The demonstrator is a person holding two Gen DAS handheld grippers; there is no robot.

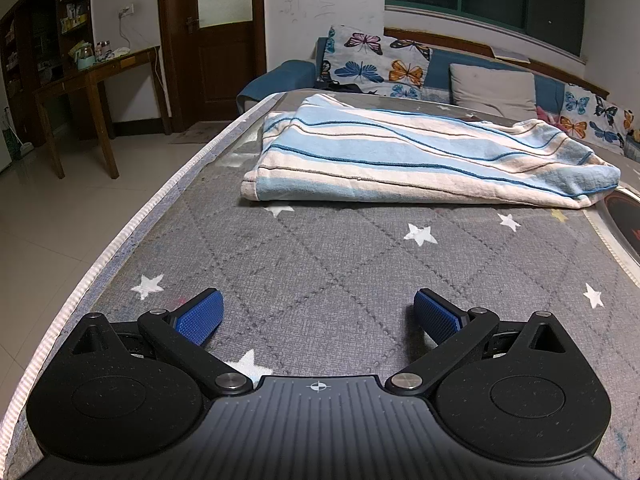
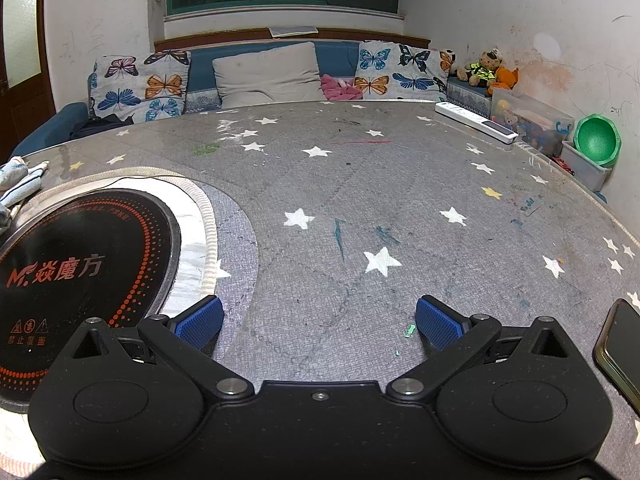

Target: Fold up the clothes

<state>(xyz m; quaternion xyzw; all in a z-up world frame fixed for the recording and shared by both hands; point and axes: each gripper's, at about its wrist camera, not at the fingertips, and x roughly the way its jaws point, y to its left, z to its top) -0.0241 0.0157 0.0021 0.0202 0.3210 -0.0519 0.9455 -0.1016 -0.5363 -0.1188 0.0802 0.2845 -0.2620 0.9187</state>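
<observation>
The black round cooktop point(image 2: 84, 264) set into the table point(image 2: 400, 200) reads "焱魔方" in orange, with small warning icons and print below that's too small for me to make out. Both tongs are spread wide with nothing in them: left gripper point(image 1: 318, 312) hangs over bare starry cloth, right gripper point(image 2: 320, 316) too, just beside the cooktop. The folded striped towel point(image 1: 420, 156) lies well ahead of the left one. A phone point(image 2: 622, 352) sits at the right edge.
</observation>
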